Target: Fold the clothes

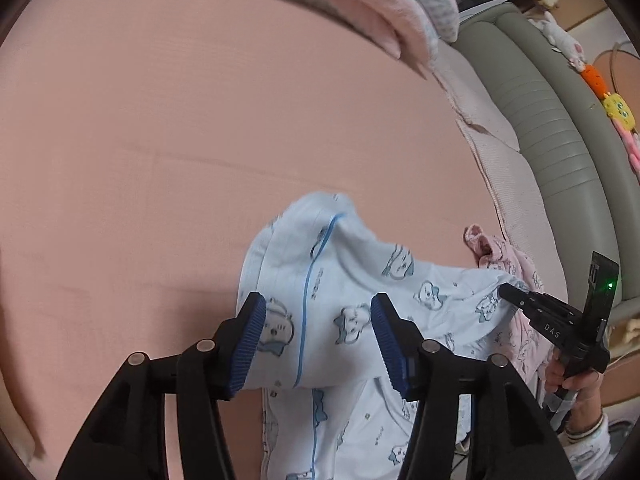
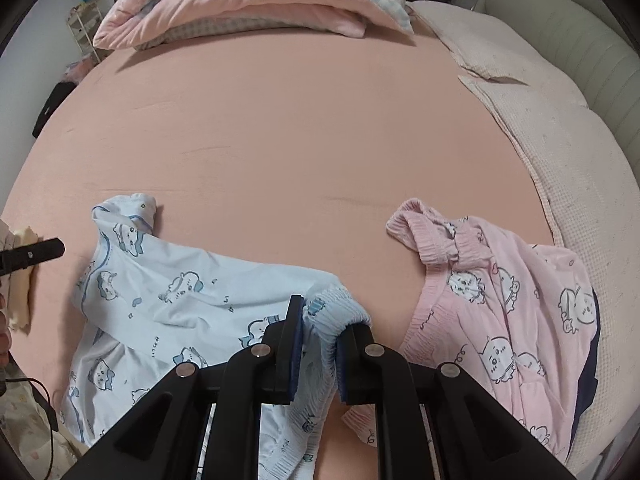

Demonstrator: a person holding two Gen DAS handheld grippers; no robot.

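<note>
Two garments on the bed: my right gripper pinches the blue one's elastic cuff; my left gripper hangs wide open, empty; pink one near the right edge.

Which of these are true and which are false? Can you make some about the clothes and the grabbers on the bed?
1. The right gripper is pinching the blue pajamas. True.
2. The left gripper is shut tight. False: its jaws are open, with blue cloth beyond them.
3. The pink pajamas lie to the right of the blue ones. True.
4. The pink pajamas are neatly folded. False: they lie crumpled.
5. The folded quilt sits at the far end of the bed. True.
</note>
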